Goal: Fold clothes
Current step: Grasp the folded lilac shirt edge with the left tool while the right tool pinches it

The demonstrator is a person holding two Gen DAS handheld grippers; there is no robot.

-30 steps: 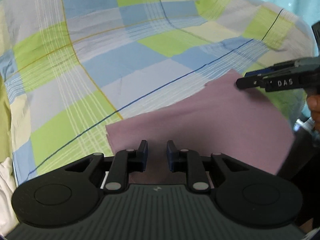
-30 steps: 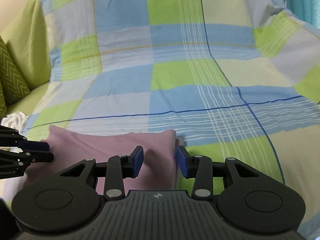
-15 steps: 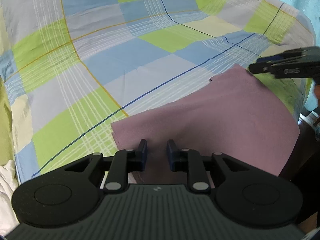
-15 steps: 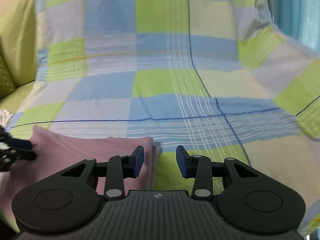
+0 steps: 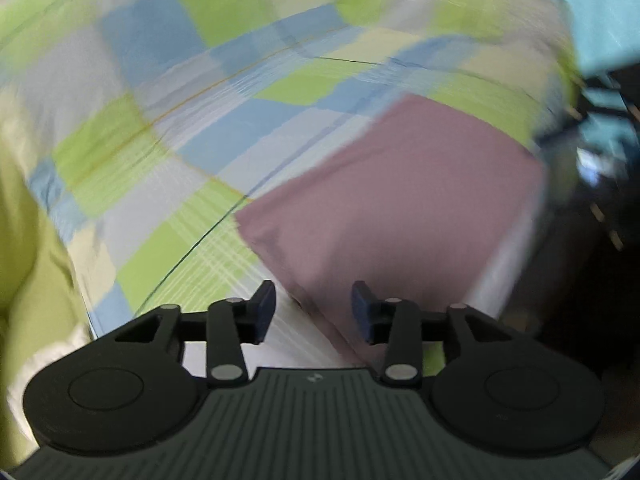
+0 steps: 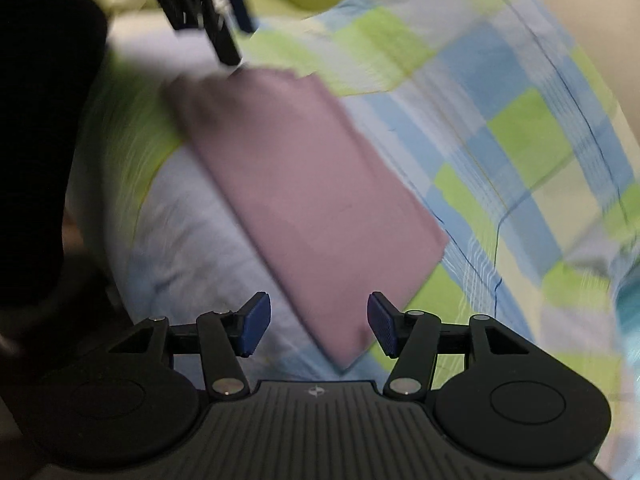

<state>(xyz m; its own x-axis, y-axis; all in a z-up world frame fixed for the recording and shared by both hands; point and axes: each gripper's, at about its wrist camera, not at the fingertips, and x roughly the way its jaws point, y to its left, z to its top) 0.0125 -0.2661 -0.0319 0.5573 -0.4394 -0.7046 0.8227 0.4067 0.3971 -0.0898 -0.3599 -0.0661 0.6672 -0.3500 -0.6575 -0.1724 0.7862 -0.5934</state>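
A folded mauve cloth (image 5: 400, 196) lies flat as a rectangle on the checked blue, green and white sheet (image 5: 168, 132). My left gripper (image 5: 314, 310) hovers open over the cloth's near corner, nothing between its fingers. In the right wrist view the same mauve cloth (image 6: 304, 192) runs diagonally, and my right gripper (image 6: 318, 326) stands open above its near corner. The left gripper (image 6: 236, 20) shows blurred at the top of that view, beside the cloth's far end. Both views are motion-blurred.
The checked sheet (image 6: 520, 140) covers a bed or sofa. Plain green fabric (image 5: 28, 264) lies at the left edge. A teal curtain (image 5: 592, 4) hangs behind at the right. A dark shape (image 6: 36, 140) fills the left of the right wrist view.
Both grippers have opened wider and pulled back from the cloth. The right wrist view has swung round to look along the cloth towards the left gripper. The cloth stays folded flat.
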